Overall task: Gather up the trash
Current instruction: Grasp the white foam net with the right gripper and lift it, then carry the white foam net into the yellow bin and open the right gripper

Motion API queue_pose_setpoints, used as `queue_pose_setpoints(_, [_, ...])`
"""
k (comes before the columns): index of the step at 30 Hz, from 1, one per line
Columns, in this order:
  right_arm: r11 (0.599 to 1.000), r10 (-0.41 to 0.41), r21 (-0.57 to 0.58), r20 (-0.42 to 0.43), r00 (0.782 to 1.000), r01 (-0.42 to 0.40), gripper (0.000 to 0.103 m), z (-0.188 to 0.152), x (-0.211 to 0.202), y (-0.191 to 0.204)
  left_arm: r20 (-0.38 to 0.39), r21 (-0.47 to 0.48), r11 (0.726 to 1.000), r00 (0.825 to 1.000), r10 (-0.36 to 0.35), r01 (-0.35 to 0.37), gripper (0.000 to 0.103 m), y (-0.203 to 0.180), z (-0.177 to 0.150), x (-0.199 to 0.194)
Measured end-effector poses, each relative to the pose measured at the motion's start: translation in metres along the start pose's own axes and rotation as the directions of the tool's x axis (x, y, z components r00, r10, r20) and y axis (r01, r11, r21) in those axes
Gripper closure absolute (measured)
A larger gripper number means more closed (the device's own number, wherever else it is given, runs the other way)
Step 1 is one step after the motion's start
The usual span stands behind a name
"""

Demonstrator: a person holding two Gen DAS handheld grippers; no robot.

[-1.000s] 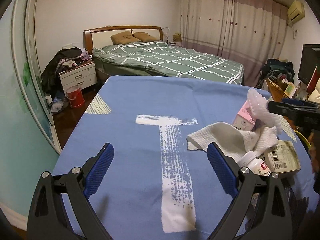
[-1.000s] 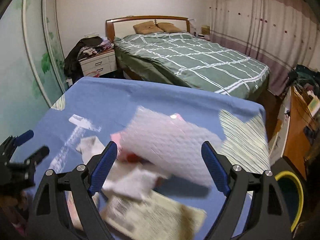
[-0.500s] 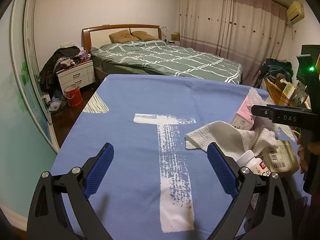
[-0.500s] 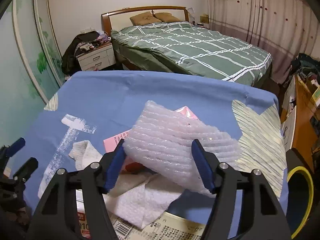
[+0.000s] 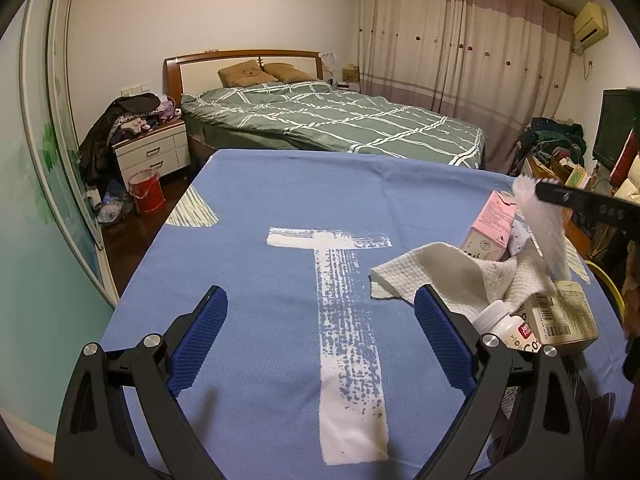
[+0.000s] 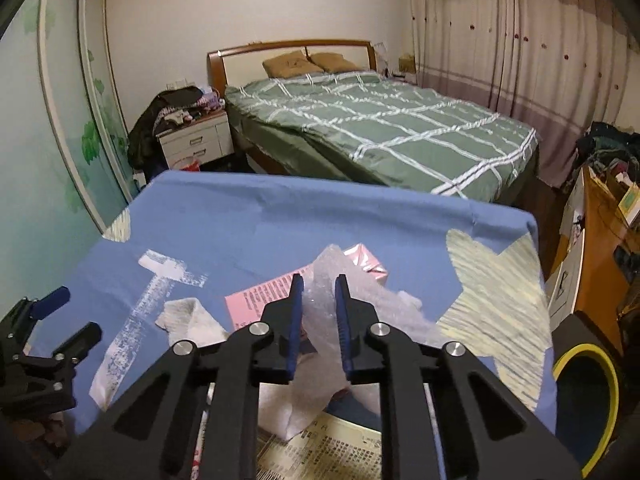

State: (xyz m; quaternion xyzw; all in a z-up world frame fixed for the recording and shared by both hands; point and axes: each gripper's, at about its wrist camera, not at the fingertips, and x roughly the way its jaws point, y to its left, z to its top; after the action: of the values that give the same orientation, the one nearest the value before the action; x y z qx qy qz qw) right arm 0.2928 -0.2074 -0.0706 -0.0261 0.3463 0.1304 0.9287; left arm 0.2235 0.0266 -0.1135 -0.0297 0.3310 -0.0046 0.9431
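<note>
The right tool was closing, its pads pinching the bubble wrap above the pink carton on the blue surface; the left tool hung released, empty

wide bare blue tablecloth ahead and left; blocked rightward by paper towel, pink carton, perhaps a white bottle.

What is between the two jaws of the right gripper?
Crumpled bubble wrap sits between the closing jaws of the right gripper, shown in the right wrist view.
</note>
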Motion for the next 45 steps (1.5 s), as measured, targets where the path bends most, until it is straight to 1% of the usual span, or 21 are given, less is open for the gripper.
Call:
queue_pose_setpoints(4, [1.000, -0.009, 0.004, 0.041, 0.999, 0.009, 0.088, 0.003, -0.020, -0.009, -0.002, 0.001, 1.000, 1.000, -0.001, 0.001, 0.010, 0.000, 0.000, 0.001])
queue_pose_setpoints(9, [0.999, -0.036, 0.016, 0.066, 0.997, 0.035, 0.088, 0.002, -0.038, -0.025, -0.002, 0.002, 1.000, 1.000, 0.000, 0.000, 0.010, 0.000, 0.000, 0.000])
queue_pose_setpoints(15, [0.992, -0.113, 0.064, 0.100, 0.989, 0.107, 0.088, -0.005, -0.061, -0.055, -0.004, 0.001, 1.000, 1.000, 0.000, 0.000, 0.010, 0.000, 0.000, -0.001])
queue_pose_setpoints(20, [0.978, -0.185, 0.118, 0.107, 0.977, 0.172, 0.088, -0.013, -0.078, -0.090, -0.006, 0.001, 1.000, 1.000, 0.001, -0.001, 0.010, 0.000, 0.000, 0.000])
queue_pose_setpoints(24, [0.959, -0.246, 0.168, 0.093, 0.965, 0.228, 0.088, -0.021, -0.088, -0.120, -0.008, 0.000, 1.000, 1.000, 0.002, -0.002, 0.010, -0.001, 0.000, 0.001])
queue_pose_setpoints(25, [0.950, -0.270, 0.188, 0.085, 0.959, 0.251, 0.088, -0.025, -0.092, -0.132, -0.010, 0.000, 1.000, 1.000, 0.002, -0.002, 0.010, -0.001, 0.000, 0.001])
queue_pose_setpoints(29, [0.927, -0.324, 0.222, 0.063, 0.944, 0.303, 0.088, -0.034, -0.096, -0.161, -0.015, 0.000, 1.000, 1.000, 0.004, -0.004, 0.010, 0.000, -0.001, 0.003])
queue_pose_setpoints(34, [0.889, -0.387, 0.267, 0.009, 0.922, 0.371, 0.088, -0.051, -0.094, -0.199, -0.016, 0.000, 1.000, 1.000, 0.006, -0.006, 0.010, 0.000, -0.001, 0.004])
queue_pose_setpoints(39, [0.859, -0.413, 0.310, -0.051, 0.909, 0.407, 0.088, -0.071, -0.088, -0.230, -0.017, 0.001, 1.000, 1.000, 0.006, -0.006, 0.010, 0.000, -0.001, 0.004])
queue_pose_setpoints(42, [0.846, -0.420, 0.326, -0.079, 0.904, 0.422, 0.086, -0.081, -0.083, -0.244, -0.019, 0.002, 1.000, 1.000, 0.009, -0.009, 0.010, 0.000, -0.001, 0.004])
queue_pose_setpoints(43, [0.839, -0.424, 0.334, -0.090, 0.901, 0.429, 0.083, -0.085, -0.080, -0.250, -0.019, 0.002, 1.000, 1.000, 0.009, -0.009, 0.010, 0.000, -0.001, 0.004])
queue_pose_setpoints(45, [0.832, -0.429, 0.343, -0.101, 0.898, 0.436, 0.083, -0.089, -0.076, -0.254, -0.019, 0.002, 1.000, 1.000, 0.009, -0.009, 0.010, 0.000, -0.001, 0.004])
